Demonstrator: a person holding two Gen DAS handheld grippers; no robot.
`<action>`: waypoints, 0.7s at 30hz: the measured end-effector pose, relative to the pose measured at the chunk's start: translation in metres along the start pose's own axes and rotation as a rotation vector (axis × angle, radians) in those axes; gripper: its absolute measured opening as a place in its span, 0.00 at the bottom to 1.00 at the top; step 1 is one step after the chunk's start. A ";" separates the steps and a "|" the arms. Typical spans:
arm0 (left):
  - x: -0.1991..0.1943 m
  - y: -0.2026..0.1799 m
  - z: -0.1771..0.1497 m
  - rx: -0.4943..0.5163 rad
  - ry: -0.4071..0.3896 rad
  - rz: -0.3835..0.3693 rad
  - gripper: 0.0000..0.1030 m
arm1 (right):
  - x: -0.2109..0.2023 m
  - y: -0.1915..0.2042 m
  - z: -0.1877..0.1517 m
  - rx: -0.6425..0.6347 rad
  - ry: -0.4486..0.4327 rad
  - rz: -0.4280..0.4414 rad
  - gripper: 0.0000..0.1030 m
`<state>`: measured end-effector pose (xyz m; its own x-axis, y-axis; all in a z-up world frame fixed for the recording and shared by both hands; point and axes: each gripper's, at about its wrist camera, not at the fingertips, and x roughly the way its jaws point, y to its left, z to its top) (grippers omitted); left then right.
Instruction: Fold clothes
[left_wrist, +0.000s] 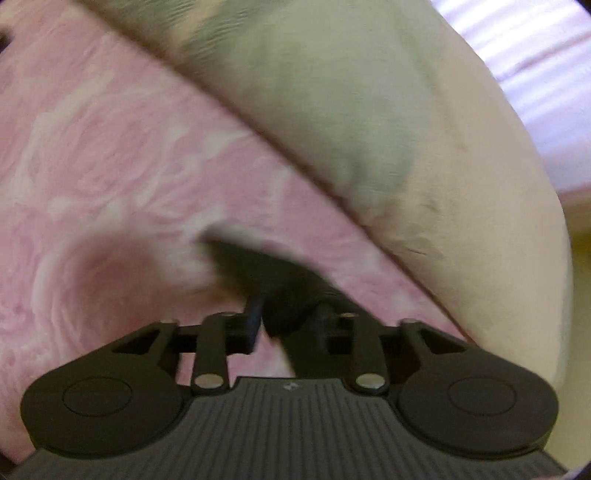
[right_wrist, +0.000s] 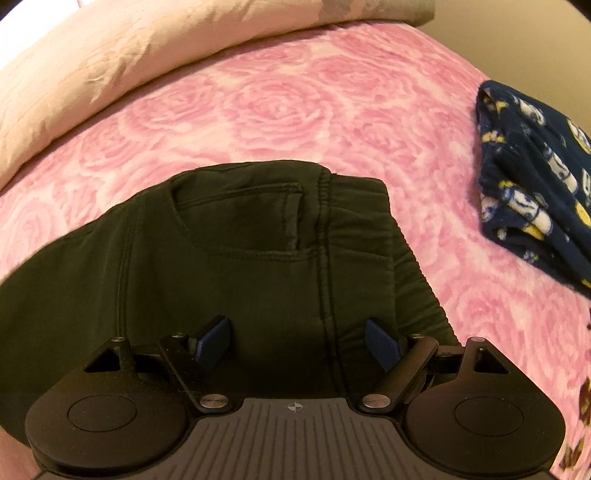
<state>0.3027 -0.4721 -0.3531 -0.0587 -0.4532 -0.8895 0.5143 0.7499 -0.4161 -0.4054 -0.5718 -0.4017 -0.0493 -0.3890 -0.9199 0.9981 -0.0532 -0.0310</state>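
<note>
Only the right view shows the folded navy printed garment (right_wrist: 535, 184). The right gripper (right_wrist: 299, 343) gapes over dark green trousers (right_wrist: 221, 258); the left gripper (left_wrist: 284, 325) pinches dark cloth (left_wrist: 273, 280) above a pink rose-patterned bedspread (left_wrist: 110, 166).

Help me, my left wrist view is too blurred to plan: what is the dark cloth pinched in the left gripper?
Observer: Likely the dark pants in the right wrist view: a pocket and elastic waistband show, lying on the pink bedspread.
Operator: Is the right gripper holding them?
Observer: No, the right gripper is open, fingers spread over the fabric.
Operator: Anything else nearby?
Observer: A navy patterned garment lies bunched to the right, apart from the pants.
</note>
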 end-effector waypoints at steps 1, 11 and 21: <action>-0.003 0.009 0.001 -0.017 -0.057 0.015 0.30 | 0.000 -0.001 -0.001 -0.002 -0.004 0.008 0.81; 0.026 0.009 -0.023 0.167 -0.047 -0.040 0.32 | 0.010 0.008 -0.002 0.008 -0.020 -0.019 0.91; 0.049 0.005 -0.045 0.043 -0.158 -0.105 0.04 | 0.009 0.004 -0.003 0.005 -0.030 0.005 0.92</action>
<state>0.2639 -0.4689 -0.4077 0.0190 -0.6004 -0.7995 0.5483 0.6749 -0.4939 -0.4021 -0.5725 -0.4115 -0.0454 -0.4165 -0.9080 0.9981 -0.0559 -0.0243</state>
